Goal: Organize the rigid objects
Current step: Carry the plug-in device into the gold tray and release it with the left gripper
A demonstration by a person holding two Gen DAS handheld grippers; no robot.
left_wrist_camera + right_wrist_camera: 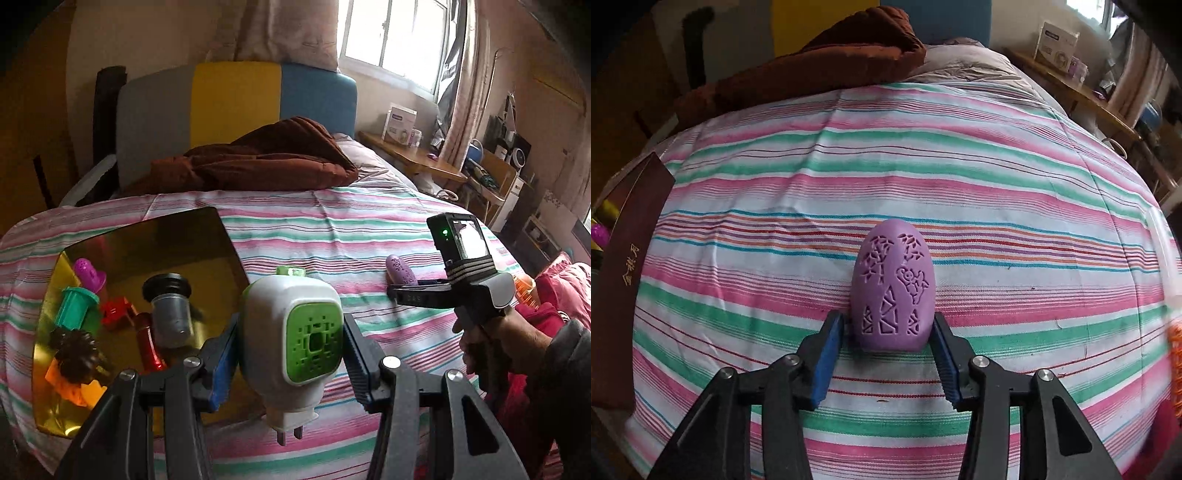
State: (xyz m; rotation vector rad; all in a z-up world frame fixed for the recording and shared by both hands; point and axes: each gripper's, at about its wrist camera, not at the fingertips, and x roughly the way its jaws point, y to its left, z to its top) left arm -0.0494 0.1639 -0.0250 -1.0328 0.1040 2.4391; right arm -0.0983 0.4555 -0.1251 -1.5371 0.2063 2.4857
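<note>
Left wrist view, left to right: gold-lined box [221, 236] sits open on the striped bed sheet [332, 229], already holding a purple cap piece [88, 275], green cylinder [79, 306], red bits [118, 314], a grey black-capped bottle [171, 314], a dark pinecone-like thing [75, 350] and orange pieces [74, 391]. Left tool [291, 343] is clamped on the white plug-in device [291, 332], green vented face toward the camera, prongs pointing down, held off the sheet just right of the box edge. Further right, the purple egg-shaped case [400, 271] lies on the sheet with the right tool [397, 290] at it; a hand [484, 339] and grey sleeve hold that unit. Brown blanket [258, 158] is bunched at the head of the bed, wooden side counter [413, 155] with a box beyond. Right wrist view: dark red box lid [628, 258] at far left edge of the sheet, well apart from the case. Right tool [890, 354] pads press both sides of the purple egg-shaped case's [894, 288] lower end, gripping it; the case rests on the sheet. Something orange [1174, 354], blurred, at the far right edge. Sheet between case and box is bare.
</note>
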